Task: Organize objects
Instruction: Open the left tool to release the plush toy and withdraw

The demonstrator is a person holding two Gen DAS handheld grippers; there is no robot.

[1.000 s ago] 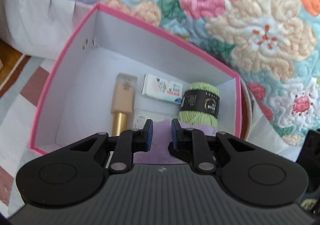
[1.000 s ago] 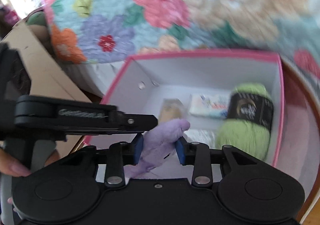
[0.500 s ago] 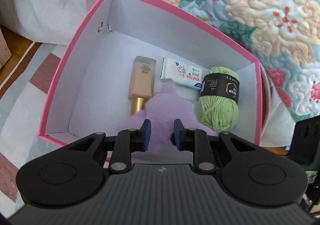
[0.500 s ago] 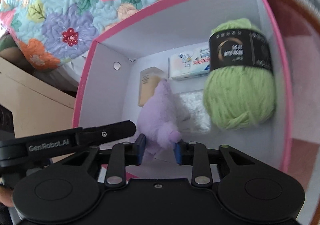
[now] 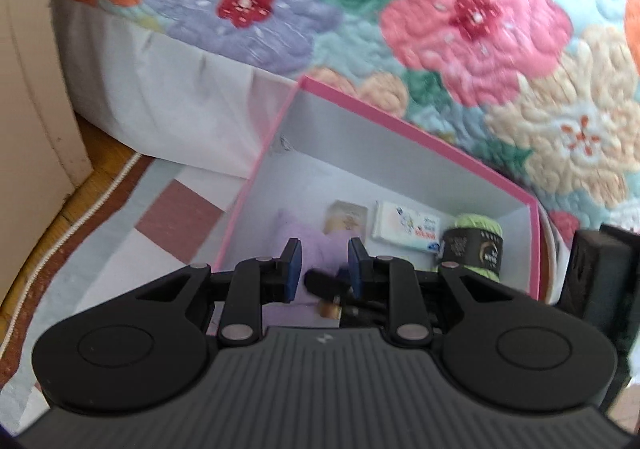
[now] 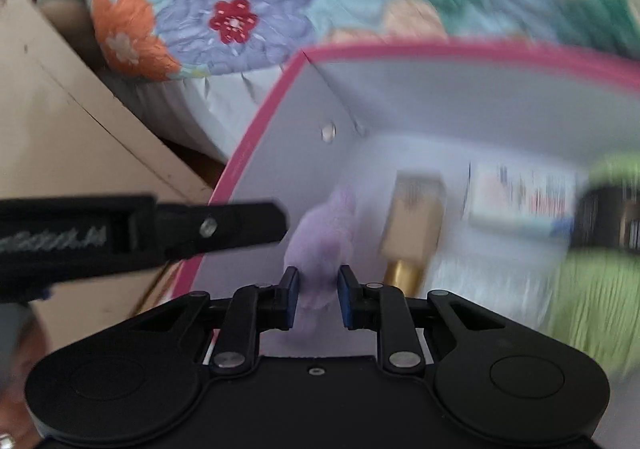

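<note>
A white box with a pink rim [image 5: 400, 125] [image 6: 256, 153] stands on a rug beside a bed. My right gripper [image 6: 319, 285] is low inside it by the left wall, shut on the foot of a purple plush toy [image 6: 324, 233] [image 5: 308, 241]. Behind the toy lie a beige cosmetic bottle [image 6: 416, 217] [image 5: 348, 219], a white tissue pack [image 6: 520, 197] [image 5: 408, 227] and a green yarn ball [image 6: 592, 277] [image 5: 476, 241]. My left gripper [image 5: 324, 261] hovers over the box's near left edge, shut and holding nothing; one of its fingers [image 6: 224, 225] shows as a black bar.
A floral quilt [image 5: 472, 17] with a white skirt [image 5: 172, 89] rises right behind the box. A checked rug [image 5: 120, 249] and a strip of wooden floor [image 5: 100, 173] lie to the left, next to a beige panel [image 6: 80, 137]. A person's hand [image 6: 16, 329] holds the left gripper.
The right gripper has carried the plush toy down into the box and over to its left wall. The left gripper has drawn back from the box and swung left.
</note>
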